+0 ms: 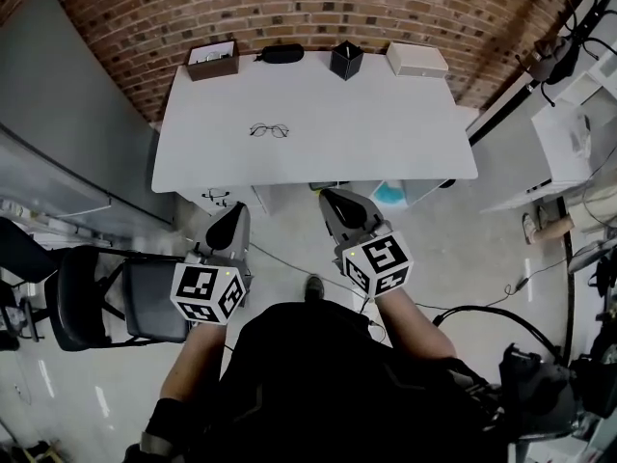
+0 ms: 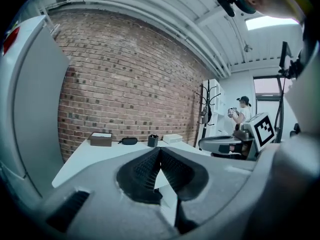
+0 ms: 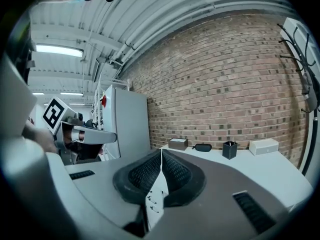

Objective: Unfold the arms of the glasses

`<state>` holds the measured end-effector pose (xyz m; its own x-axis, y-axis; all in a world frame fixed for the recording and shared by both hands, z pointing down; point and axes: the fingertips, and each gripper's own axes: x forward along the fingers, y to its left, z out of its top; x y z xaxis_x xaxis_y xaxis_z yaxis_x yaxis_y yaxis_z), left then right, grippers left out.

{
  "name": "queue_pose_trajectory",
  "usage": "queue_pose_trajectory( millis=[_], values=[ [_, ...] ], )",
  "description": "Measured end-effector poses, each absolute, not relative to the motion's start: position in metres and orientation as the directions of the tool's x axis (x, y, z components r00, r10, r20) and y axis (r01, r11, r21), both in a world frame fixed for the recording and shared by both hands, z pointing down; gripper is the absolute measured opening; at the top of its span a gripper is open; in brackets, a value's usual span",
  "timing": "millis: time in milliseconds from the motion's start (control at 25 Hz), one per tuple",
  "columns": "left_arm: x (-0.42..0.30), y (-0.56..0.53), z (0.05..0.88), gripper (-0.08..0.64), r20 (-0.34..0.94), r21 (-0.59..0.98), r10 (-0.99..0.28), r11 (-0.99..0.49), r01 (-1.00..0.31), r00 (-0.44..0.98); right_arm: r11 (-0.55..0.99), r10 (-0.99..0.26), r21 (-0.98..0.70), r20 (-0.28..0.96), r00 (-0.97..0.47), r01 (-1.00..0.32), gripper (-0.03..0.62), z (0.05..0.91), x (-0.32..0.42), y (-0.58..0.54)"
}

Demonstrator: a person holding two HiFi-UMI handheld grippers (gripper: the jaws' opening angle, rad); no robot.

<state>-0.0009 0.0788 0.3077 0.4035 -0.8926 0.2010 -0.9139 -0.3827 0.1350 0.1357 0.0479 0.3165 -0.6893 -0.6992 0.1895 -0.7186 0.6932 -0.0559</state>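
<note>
A thin wire-framed pair of glasses (image 1: 269,130) lies on the white table (image 1: 405,143), left of its middle; whether its arms are folded I cannot tell. My left gripper (image 1: 234,210) and right gripper (image 1: 333,196) hang side by side over the floor, just short of the table's front edge, both pointing toward it. In the left gripper view the left gripper (image 2: 160,151) has its jaws pressed together with nothing between them. The right gripper (image 3: 161,153) is likewise shut and empty. Neither gripper view shows the glasses clearly.
Along the table's far edge, by the brick wall, stand a brown box (image 1: 212,61), a black glasses case (image 1: 281,54), a black pen holder (image 1: 346,60) and a white box (image 1: 416,59). A black chair (image 1: 116,297) is at my left. A person (image 2: 243,111) stands far off.
</note>
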Motion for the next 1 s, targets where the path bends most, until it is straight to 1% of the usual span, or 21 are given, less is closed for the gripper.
queue_pose_trajectory(
  millis=[120,360,520,760,1000],
  values=[
    [0.010,0.067,0.307,0.011,0.201,0.138,-0.893,-0.380,-0.914,0.402,0.705,-0.685,-0.065,0.193,-0.702,-0.706,0.011,0.320,0.145,0.037],
    [0.017,0.046,0.321,0.011,0.232,0.178,-0.909,-0.310,-0.934,0.346,0.712,-0.674,-0.068,0.214,-0.707,-0.699,0.011,0.329,0.158,0.018],
    [0.021,0.036,0.319,0.011,0.228,0.193,-0.910,-0.307,-0.932,0.347,0.713,-0.670,-0.077,0.222,-0.709,-0.697,0.011,0.329,0.161,0.004],
    [0.011,0.019,0.327,0.011,0.232,0.211,-0.919,-0.271,-0.939,0.318,0.707,-0.665,-0.087,0.254,-0.702,-0.701,0.011,0.340,0.161,-0.017],
    [-0.006,-0.005,0.340,0.011,0.247,0.238,-0.912,-0.272,-0.933,0.328,0.715,-0.659,-0.071,0.260,-0.705,-0.695,0.011,0.342,0.144,-0.041]
  ],
)
